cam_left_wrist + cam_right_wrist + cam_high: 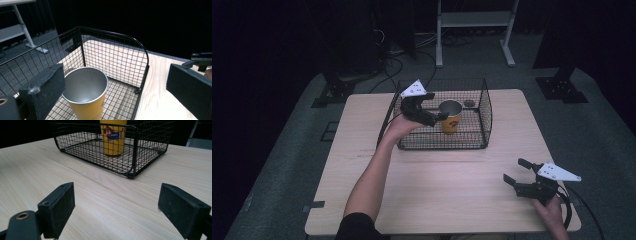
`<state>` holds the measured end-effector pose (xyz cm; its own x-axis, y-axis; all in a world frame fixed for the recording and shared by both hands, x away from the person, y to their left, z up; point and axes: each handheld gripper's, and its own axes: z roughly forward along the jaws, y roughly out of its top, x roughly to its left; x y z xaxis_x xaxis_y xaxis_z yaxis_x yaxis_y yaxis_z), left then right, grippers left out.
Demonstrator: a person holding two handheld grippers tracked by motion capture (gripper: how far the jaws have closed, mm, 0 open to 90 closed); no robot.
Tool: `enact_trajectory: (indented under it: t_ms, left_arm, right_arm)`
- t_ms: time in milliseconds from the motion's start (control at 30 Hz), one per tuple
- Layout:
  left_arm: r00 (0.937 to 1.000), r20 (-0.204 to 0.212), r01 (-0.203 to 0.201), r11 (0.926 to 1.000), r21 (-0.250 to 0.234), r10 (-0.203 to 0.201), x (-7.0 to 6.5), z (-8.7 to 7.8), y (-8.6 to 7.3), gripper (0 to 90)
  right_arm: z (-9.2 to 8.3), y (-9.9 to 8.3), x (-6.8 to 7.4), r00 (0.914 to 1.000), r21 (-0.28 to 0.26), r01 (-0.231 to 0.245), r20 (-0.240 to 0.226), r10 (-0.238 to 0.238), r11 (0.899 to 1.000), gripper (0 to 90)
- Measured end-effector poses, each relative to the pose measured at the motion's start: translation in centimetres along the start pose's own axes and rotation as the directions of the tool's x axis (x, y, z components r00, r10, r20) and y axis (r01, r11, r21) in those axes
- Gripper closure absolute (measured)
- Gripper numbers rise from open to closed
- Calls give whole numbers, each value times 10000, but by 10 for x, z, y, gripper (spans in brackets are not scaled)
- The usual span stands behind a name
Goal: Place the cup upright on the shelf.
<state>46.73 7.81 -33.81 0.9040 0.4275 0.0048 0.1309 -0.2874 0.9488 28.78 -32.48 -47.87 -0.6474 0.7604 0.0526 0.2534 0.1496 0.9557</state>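
Note:
A yellow cup [451, 116] with a bare metal inside stands upright in a black wire basket [484, 117] at the back middle of the wooden table [437, 200]. My left gripper [435, 106] hovers over the basket's left part, just left of the cup, open and holding nothing. In the left gripper view the cup [85, 92] sits low beside the left jaw, with the gripper [115, 82] spread wide above the basket wall [115, 57]. My right gripper [514, 170] is open near the table's front right corner. It faces the basket [100, 152] and the cup [113, 137] across bare wood.
A small dark round thing [469, 103] lies by the basket's back wall. Beyond the table, a white frame [474, 20], dark stands and cables sit on the floor. The person's left forearm [372, 175] crosses the table's left half.

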Motion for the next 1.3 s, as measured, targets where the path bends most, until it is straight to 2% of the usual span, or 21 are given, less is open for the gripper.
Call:
enact_trajectory:
  t_ms: [667, 800, 967, 1300]
  left_arm:
    - [9999, -124, -104, 9999, -137, 102, -17, -22, -13, 18]
    - [10000, 21, 40, 9992, -391, -39, -21, -27, -16, 18]
    - [9999, -95, -79, 9989, -465, 75, -26, -34, -19, 18]
    - [9995, -310, 32, 9989, -472, -47, -33, -47, -33, 18]
  right_arm:
    - [0, 0, 0, 10000, 8, 47, 29, -47, 10000, 130]
    - [0, 0, 0, 10000, 6, 55, 33, -55, 10000, 129]
    - [0, 0, 0, 10000, 8, 49, 29, -49, 10000, 130]
    - [0, 0, 0, 10000, 1, 30, 29, -30, 10000, 130]
